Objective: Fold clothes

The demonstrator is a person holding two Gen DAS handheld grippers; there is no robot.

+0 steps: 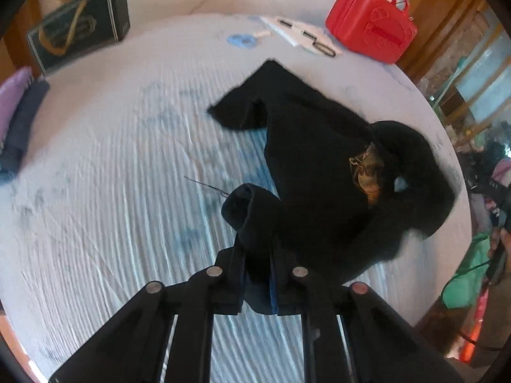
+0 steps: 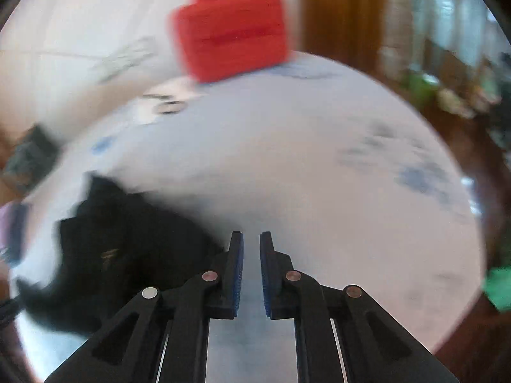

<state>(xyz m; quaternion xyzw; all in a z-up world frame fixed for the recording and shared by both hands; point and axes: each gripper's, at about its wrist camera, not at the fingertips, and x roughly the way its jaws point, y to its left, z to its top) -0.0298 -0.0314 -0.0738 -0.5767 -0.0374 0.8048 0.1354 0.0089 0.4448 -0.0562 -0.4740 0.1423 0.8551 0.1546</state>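
Item: black garment (image 1: 319, 166), crumpled on bed (image 1: 111, 175), one end pinched in left gripper (image 1: 258, 274), apparently for spreading; right gripper (image 2: 251, 255) slightly parted, holding nothing.

Left gripper (image 1: 258, 255) jaws clamped on black garment (image 1: 322, 172)

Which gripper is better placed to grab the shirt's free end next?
Right. The left gripper is already shut on the black shirt, while the right gripper is open with nothing between its fingers, beside the shirt.
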